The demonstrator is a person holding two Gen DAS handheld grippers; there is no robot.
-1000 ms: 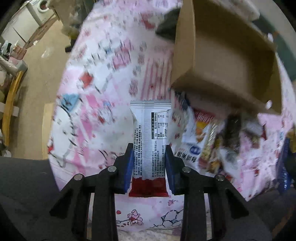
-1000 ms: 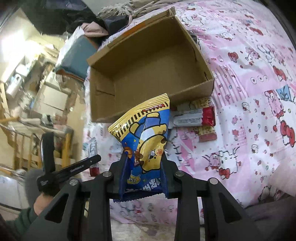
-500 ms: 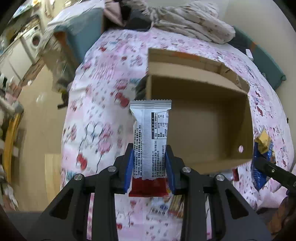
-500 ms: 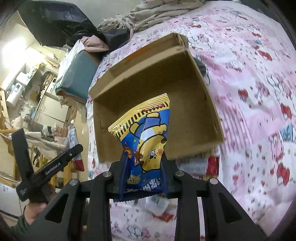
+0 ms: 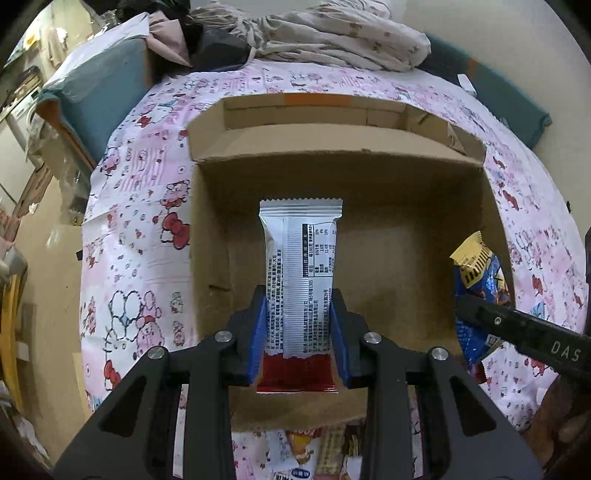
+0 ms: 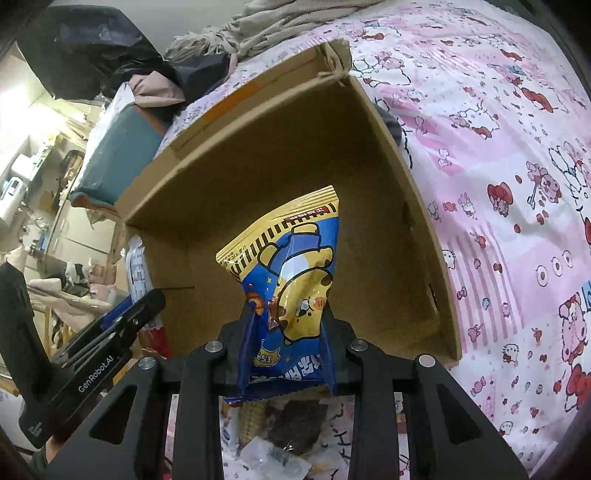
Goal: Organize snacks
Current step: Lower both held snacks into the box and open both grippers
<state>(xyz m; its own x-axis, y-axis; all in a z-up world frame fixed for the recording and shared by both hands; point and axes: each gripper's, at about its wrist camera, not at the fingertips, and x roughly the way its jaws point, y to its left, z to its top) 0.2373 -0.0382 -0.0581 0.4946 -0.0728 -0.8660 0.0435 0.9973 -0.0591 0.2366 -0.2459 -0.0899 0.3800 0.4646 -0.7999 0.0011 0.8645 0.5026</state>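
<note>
My left gripper (image 5: 298,334) is shut on a white and red snack bar (image 5: 300,280) and holds it upright over the open cardboard box (image 5: 388,173), whose floor is bare. My right gripper (image 6: 287,343) is shut on a blue and yellow cookie bag (image 6: 291,280) and holds it over the same box (image 6: 258,155) from its near right side. The cookie bag (image 5: 476,273) and the right gripper show at the right edge of the left wrist view. The left gripper and its bar (image 6: 138,269) show at the left of the right wrist view.
The box lies on a pink cartoon-print bedsheet (image 5: 147,229). Several loose snack packets (image 5: 306,454) lie on the sheet in front of the box, also under my right gripper (image 6: 280,443). Crumpled bedding (image 5: 332,33) and a teal cushion (image 5: 99,85) lie behind the box.
Both grippers have moved forward from the snack pile to above the box opening, each still holding its packet. The box now fills both views.
</note>
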